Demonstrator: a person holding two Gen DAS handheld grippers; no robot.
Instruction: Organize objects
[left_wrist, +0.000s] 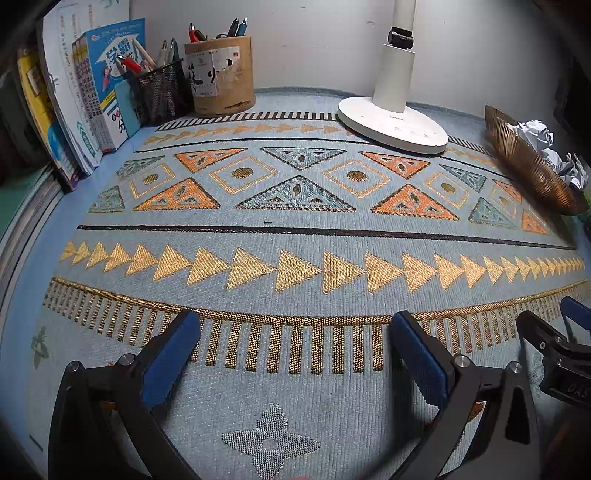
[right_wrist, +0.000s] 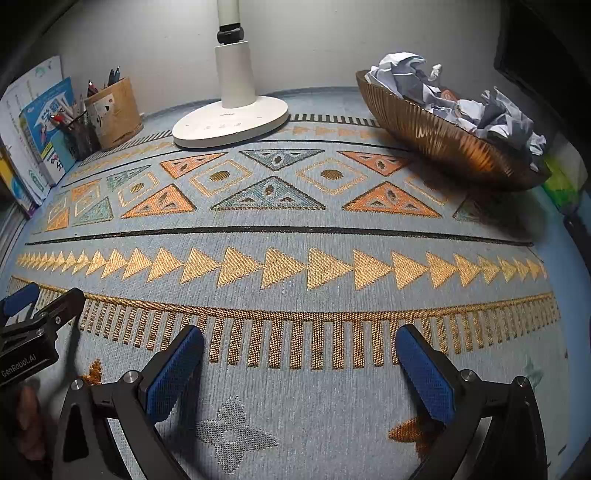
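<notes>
A woven pale-blue cloth (right_wrist: 295, 236) with orange and gold triangles covers the bench, below a plain white wall. A white lamp base (right_wrist: 231, 123) stands upper centre. The ribbed copper bowl (right_wrist: 443, 144), upper right, holds crumpled paper (right_wrist: 480, 110). Left tool (left_wrist: 291, 350) and right tool (right_wrist: 299, 365) gape wide, both empty.

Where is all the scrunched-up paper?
The crumpled paper sits in the copper bowl at the far right of the patterned cloth, just right of the white lamp base.
</notes>
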